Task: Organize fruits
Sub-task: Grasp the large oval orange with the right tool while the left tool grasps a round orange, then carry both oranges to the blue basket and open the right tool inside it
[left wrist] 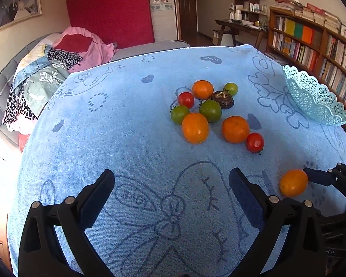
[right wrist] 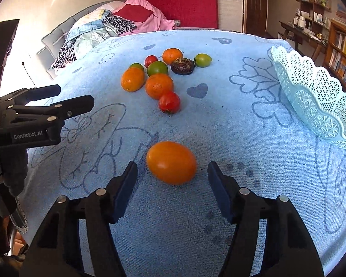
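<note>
Item in hand: lone orange fruit [right wrist: 171, 162], egg-shaped, apart from the pile, lying on the blue towel [right wrist: 219, 120] that covers the bench.
Bearing from right tongs [right wrist: 172, 190]: I see it straight ahead, just past the tips and centred on the gap, slightly toward the left pad.
Long axis: it runs across the gap, roughly pad to pad and a little tilted, so I judge the pads would meet the narrow ends.
Right tongs, state: partly parted, nothing between the pads, neither pad touching the fruit.
Left tongs [left wrist: 171, 196]: spread wide, holding nothing, over bare towel.
Nearer hand: the right, by my reading; from the left wrist view the same fruit [left wrist: 293, 182] sits off to the right, touching or just beside a right finger [left wrist: 316, 176]; I cannot tell which.
Main pile [right wrist: 160, 76]: oranges, red and green tomatoes and one dark brown fruit, clustered well beyond the lone orange.
Basket [right wrist: 316, 97]: pale blue lattice, at the right edge of the towel, no fruit visible inside.
Coming move, as I judge it: advance the right tongs a little, then close.
</note>
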`<state>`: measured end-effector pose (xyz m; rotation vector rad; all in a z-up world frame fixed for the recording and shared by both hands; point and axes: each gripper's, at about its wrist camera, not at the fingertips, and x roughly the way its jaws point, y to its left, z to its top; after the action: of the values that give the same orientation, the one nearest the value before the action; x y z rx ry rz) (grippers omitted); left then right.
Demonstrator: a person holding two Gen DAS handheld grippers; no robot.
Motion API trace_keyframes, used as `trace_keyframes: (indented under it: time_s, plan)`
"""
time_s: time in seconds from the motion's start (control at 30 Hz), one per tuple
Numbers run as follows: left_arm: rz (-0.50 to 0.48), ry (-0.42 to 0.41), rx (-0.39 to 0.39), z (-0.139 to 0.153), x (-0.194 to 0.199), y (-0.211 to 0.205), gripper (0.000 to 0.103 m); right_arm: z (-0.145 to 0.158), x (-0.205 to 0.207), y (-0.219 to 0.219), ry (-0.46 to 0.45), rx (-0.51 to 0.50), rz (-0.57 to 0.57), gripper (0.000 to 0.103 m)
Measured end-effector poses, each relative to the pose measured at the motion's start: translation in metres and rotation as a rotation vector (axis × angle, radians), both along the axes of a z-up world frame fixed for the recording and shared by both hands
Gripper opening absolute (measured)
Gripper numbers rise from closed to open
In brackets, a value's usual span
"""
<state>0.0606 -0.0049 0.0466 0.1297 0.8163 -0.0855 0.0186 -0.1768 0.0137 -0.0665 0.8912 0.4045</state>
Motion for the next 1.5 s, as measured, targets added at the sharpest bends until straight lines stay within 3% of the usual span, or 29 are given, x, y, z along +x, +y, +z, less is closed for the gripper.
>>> trace_keyframes:
  time_s: [0.33, 0.53, 0.73, 0.83, 0.97, 1.5]
  plan:
    - [-0.004, 0.012, -0.023, -0.006, 0.052, -0.017, 0.096, -0.003, 0.003, -0.001, 0.024, 0.013, 0.002, 0.058]
    - [-0.018, 0.035, -0.070, -0.016, 0.069, -0.020, 0.082, -0.002, 0.004, -0.002, 0.033, 0.026, -0.001, 0.058]
    - [-0.007, 0.051, -0.106, -0.025, 0.075, -0.017, 0.060, -0.002, 0.005, -0.001, 0.028, 0.030, -0.002, 0.058]
    - [-0.010, 0.084, -0.132, -0.033, 0.078, -0.015, 0.047, -0.002, 0.004, -0.001, 0.021, 0.028, 0.003, 0.044]
    - [-0.030, 0.061, -0.142, -0.031, 0.074, -0.014, 0.037, -0.002, 0.003, -0.001, 0.014, 0.027, 0.008, 0.044]
    - [-0.023, -0.015, -0.144, -0.009, 0.042, -0.009, 0.037, 0.017, -0.009, -0.039, 0.029, 0.142, -0.058, 0.044]
